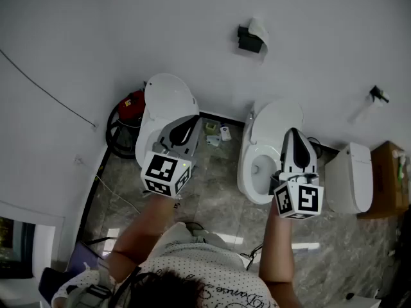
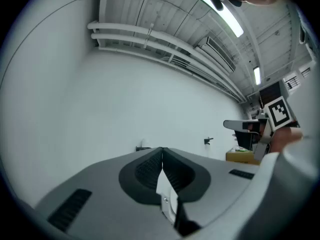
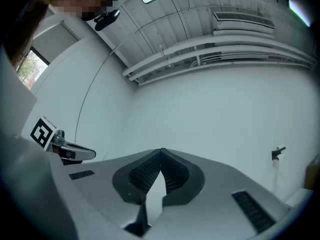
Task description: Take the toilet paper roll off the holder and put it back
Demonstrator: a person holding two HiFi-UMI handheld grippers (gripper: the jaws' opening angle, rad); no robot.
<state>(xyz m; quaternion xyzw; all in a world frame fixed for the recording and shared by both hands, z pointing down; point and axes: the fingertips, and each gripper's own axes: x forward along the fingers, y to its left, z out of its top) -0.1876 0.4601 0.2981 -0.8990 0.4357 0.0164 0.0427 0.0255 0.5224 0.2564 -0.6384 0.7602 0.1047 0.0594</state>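
Toilet paper roll (image 1: 258, 26) on holder (image 1: 248, 41), wall-mounted above right toilet (image 1: 277, 122); left toilet (image 1: 168, 95) beside.

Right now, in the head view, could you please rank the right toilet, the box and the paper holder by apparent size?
1. Right toilet, clearly largest.
2. Box, partly cut off at the frame edge.
3. Paper holder, smallest.

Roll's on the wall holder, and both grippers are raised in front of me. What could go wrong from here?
1. The left gripper and right gripper are both shut and empty. Unless one opens, it would probably just shove the white toilet paper roll on its black wall holder.
2. The open white toilet bowl sits roughly below the holder, so a slipped roll could land in it.
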